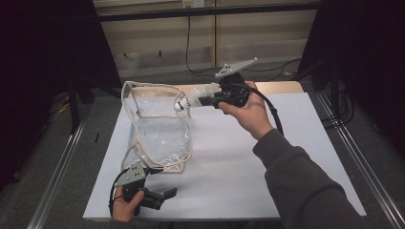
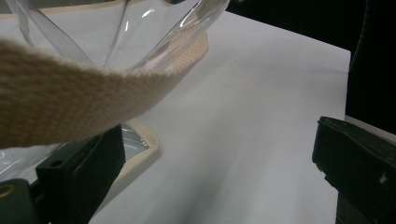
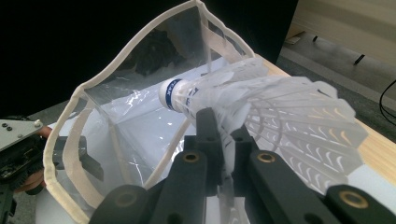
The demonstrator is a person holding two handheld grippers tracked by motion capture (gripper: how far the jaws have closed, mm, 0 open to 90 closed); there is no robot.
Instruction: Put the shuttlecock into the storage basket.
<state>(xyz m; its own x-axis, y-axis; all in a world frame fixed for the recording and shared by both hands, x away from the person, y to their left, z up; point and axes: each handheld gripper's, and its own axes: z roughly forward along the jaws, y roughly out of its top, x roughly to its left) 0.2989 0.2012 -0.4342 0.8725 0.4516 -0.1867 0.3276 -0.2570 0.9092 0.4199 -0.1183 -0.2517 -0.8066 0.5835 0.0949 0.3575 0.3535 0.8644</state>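
Clear plastic walls edged in beige webbing form the pouch (image 1: 160, 125), standing mouth-open on the white table (image 1: 286, 157). The right gripper (image 1: 203, 101) pinches the feather skirt of a shuttlecock (image 3: 261, 107) just above the mouth's far rim. Its long axis runs level, cork nose toward the opening. Tipping the nose downward before release should help. The left gripper (image 1: 165, 194) rests by the pouch's near corner, jaws wide, gripping nothing.

The right tool (image 1: 203, 101) was black, with brass-coloured screw bushings along its jaws, a grey three-cornered plate on top and a thick black cable. The left tool (image 1: 160, 195) matched it, with its own grey plate. The person wore a dark grey-brown sleeve (image 1: 305, 186).
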